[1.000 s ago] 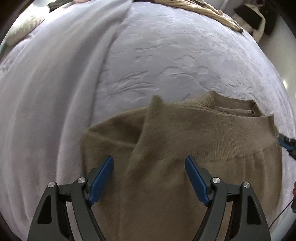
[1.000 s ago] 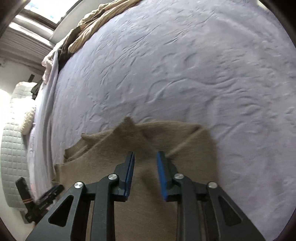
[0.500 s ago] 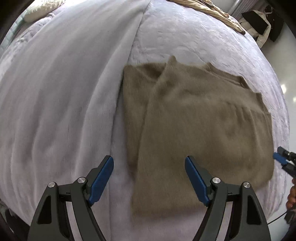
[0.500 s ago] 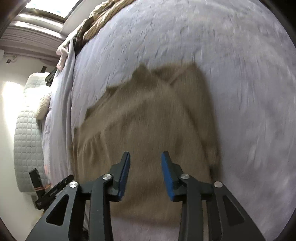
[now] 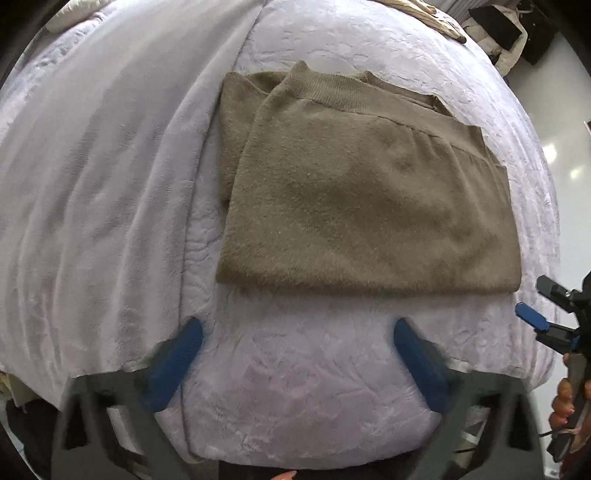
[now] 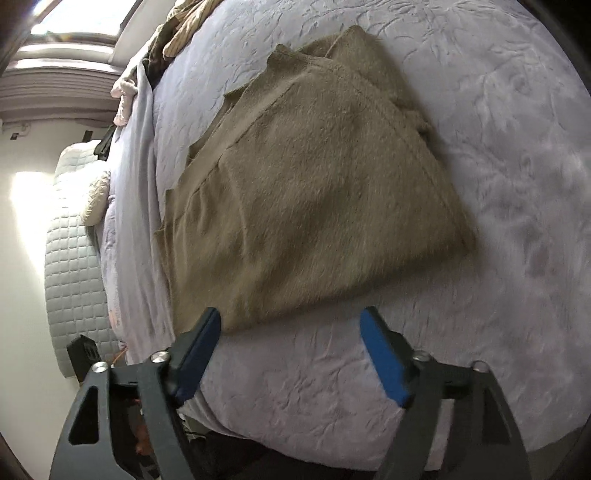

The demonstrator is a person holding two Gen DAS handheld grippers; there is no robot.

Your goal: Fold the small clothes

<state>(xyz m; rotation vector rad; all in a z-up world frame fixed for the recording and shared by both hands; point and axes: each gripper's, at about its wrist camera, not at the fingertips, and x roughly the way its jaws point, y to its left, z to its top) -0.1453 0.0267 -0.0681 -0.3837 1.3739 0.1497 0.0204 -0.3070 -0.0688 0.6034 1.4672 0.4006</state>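
Right wrist view: striped clothes pile [image 6: 184, 26] beyond folded sweater [image 6: 314, 184] on blanket [image 6: 498, 147].

No readable text, label, brand, number or sign was found in either wrist view.

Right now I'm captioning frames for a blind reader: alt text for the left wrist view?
A folded brown sweater lies flat on a pale lilac bed cover. The left gripper hovers open and empty short of its near edge, and the right gripper shows at the right edge.
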